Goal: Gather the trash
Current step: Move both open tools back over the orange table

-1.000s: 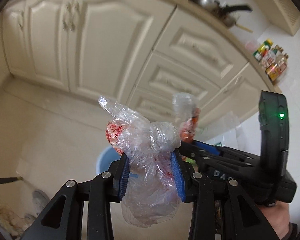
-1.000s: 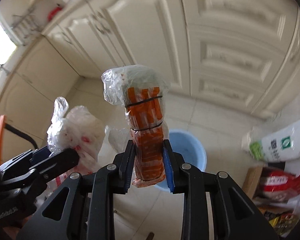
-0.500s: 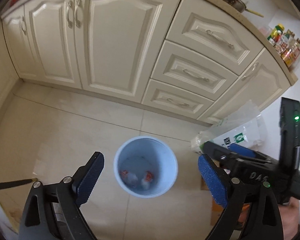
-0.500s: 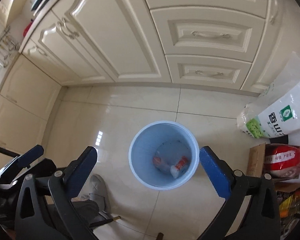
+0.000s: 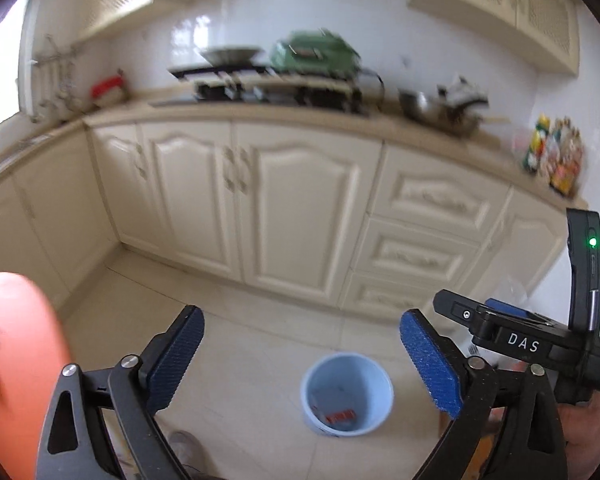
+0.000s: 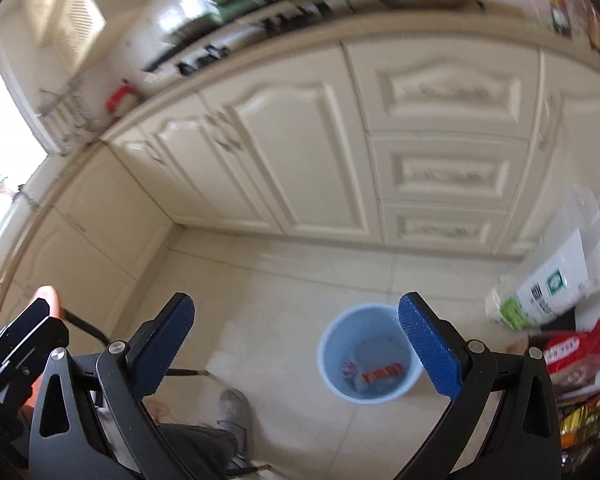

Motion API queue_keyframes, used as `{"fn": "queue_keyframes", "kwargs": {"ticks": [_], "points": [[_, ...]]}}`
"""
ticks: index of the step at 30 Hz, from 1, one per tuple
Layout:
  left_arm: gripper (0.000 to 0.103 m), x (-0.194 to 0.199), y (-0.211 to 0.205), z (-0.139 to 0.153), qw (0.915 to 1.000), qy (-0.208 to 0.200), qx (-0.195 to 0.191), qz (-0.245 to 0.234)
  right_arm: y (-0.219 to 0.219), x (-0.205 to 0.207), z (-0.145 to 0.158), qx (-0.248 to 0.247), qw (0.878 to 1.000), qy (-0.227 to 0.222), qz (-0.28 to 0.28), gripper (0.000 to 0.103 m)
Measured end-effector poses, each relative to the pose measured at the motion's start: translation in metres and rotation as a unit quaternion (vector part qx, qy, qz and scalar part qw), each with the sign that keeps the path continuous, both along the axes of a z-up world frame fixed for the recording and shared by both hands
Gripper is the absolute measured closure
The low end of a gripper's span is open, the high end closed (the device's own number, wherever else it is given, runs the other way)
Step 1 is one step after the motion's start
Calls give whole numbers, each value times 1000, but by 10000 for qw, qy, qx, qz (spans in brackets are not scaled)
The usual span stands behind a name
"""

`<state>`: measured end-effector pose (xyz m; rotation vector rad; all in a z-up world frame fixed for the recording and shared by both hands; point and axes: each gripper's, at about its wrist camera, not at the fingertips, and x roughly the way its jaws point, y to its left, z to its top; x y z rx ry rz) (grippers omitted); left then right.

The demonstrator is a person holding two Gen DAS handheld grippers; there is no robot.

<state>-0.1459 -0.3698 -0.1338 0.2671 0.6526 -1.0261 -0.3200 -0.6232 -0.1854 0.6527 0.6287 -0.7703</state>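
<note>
A light blue bin [image 5: 314,396] stands on the tiled floor in front of the cabinets. Inside it lie an orange packet [image 6: 382,374] and a crumpled clear bag with red print [image 6: 350,368]. My left gripper [image 5: 300,316] hangs high above the floor; its jaws are still opening and nothing is between them. The bin shows low between its blue pads [image 5: 428,364]. My right gripper [image 6: 296,300] is open and holds nothing, with the bin [image 6: 330,340] just inside its right finger. The right gripper's body [image 5: 516,340] shows at the right edge of the left wrist view.
Cream cabinets [image 5: 300,208] and drawers line the far side under a counter with a stove [image 5: 276,84], pans and bottles [image 5: 552,156]. An orange chair [image 5: 20,360] is close at the left. A white sack [image 6: 548,292] and red bags [image 6: 572,356] lie right of the bin. A person's grey-socked foot [image 6: 232,404] is on the floor.
Both grippers let go of their bags, which dropped into the bin. Both then rose and tilted up, so the bin looks smaller and the counter has come into view.
</note>
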Motion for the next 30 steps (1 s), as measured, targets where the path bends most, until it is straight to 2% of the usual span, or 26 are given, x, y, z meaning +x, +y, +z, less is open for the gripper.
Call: {"fn": "queue_keyframes", "kwargs": {"ticks": [8, 13, 20, 30], "points": [[1, -41, 104, 61, 9947, -494, -345, 832, 76, 50, 68, -446, 9952, -451, 741, 0], [1, -81, 170, 87, 9856, -745, -504, 1432, 129, 81, 102, -724, 9870, -598, 1305, 0], [1, -137, 253, 115, 9654, -930, -611, 2359, 202, 120, 138, -1019, 9680, -903, 2109, 0], [1, -205, 328, 146, 9317, -1189, -581, 3382, 299, 166, 169, -1318, 9350, -1178, 3075, 0]]}}
